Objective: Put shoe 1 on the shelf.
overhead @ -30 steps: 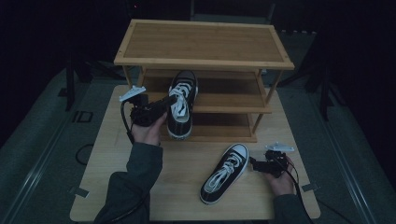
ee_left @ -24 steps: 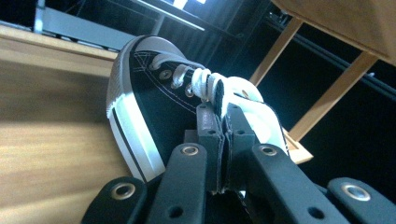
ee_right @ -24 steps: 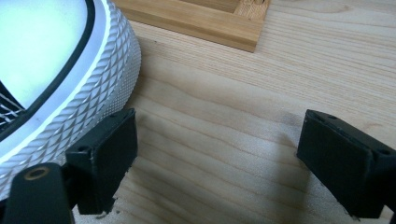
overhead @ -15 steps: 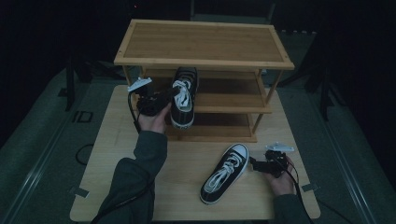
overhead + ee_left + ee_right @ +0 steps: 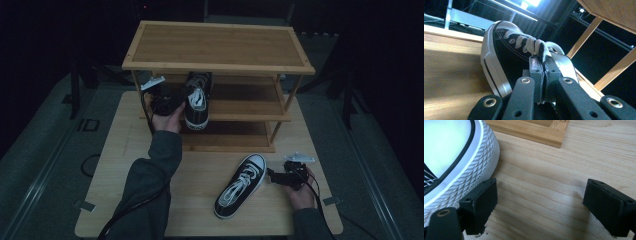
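My left gripper is shut on the tongue of a black sneaker with white laces. The shoe lies on the middle shelf of a bamboo shoe rack, toe pointing inward. In the left gripper view the jaws pinch the tongue, and the sneaker rests on the shelf board. A second matching sneaker lies on the table at the front right. My right gripper stands open just right of its toe. In the right gripper view the open jaws straddle bare wood, with the white toe cap against the left jaw.
The wooden table carries the three-tier rack at its back. The rack's base rail lies just ahead of my right gripper. The top shelf and the right part of the middle shelf are bare. Dark floor surrounds the table.
My left hand has carried the held sneaker farther back into the rack's middle shelf. The right hand and the second sneaker have stayed put.
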The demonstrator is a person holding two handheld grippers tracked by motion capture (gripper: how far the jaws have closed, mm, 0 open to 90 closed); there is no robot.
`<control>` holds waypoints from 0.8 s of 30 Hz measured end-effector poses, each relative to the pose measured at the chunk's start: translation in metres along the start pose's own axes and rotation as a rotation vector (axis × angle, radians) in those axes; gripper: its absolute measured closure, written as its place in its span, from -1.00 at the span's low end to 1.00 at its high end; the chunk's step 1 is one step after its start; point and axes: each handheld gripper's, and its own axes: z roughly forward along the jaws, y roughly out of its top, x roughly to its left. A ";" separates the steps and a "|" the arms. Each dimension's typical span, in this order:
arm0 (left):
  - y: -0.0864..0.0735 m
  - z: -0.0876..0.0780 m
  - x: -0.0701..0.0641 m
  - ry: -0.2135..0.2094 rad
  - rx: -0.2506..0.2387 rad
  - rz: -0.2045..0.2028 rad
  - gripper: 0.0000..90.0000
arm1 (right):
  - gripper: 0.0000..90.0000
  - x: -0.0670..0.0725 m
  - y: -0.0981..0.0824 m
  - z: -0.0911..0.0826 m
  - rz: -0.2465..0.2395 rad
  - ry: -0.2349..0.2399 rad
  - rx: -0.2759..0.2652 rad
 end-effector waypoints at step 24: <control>0.011 0.022 0.013 0.029 0.052 -0.004 0.71 | -0.74 0.000 0.000 0.000 -0.001 0.002 0.000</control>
